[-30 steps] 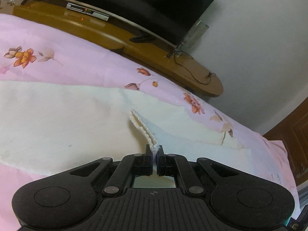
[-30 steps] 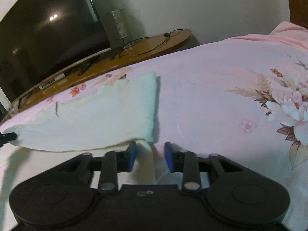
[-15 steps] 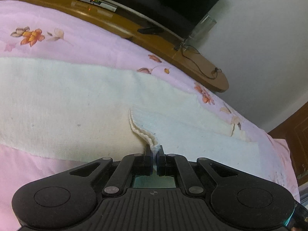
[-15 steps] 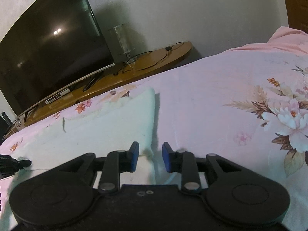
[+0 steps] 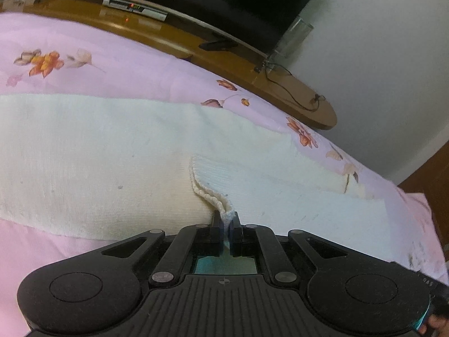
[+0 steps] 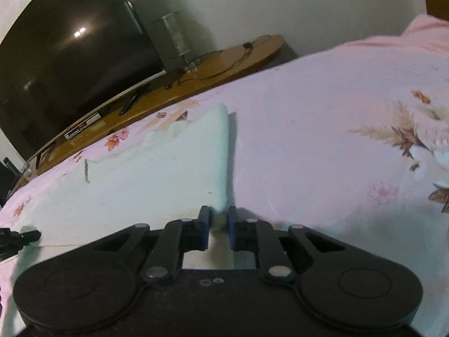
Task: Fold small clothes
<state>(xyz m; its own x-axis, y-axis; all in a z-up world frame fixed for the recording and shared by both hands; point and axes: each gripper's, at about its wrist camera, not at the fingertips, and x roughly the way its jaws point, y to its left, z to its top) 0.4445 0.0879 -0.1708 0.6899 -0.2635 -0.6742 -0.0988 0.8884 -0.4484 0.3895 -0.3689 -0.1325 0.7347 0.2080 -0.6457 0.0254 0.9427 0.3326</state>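
A cream knitted garment (image 5: pixel 112 154) lies spread on the pink floral bedsheet (image 5: pixel 98 64), with one part folded over onto itself. My left gripper (image 5: pixel 226 219) is shut on the ribbed hem (image 5: pixel 207 193) of that folded layer, close to the cloth below. In the right wrist view the same garment (image 6: pixel 154 174) looks pale green-white. My right gripper (image 6: pixel 218 216) is at the near right corner of the fold; its jaws are closing and the cloth fills the gap between the blue pads. The left gripper's black fingertips (image 6: pixel 28 235) show at the garment's far left end.
A curved wooden TV bench (image 5: pixel 168 42) runs along the far side of the bed. It carries a large dark TV (image 6: pixel 70 56), a set-top box (image 5: pixel 134 8), a clear glass cylinder (image 6: pixel 174 36) and a black cable (image 5: pixel 294 98). Bare sheet (image 6: pixel 322 140) stretches right of the garment.
The right gripper's jaws have narrowed onto the garment's near corner. The left gripper keeps its hold on the ribbed hem, and the folded layer now lies lower over the garment.
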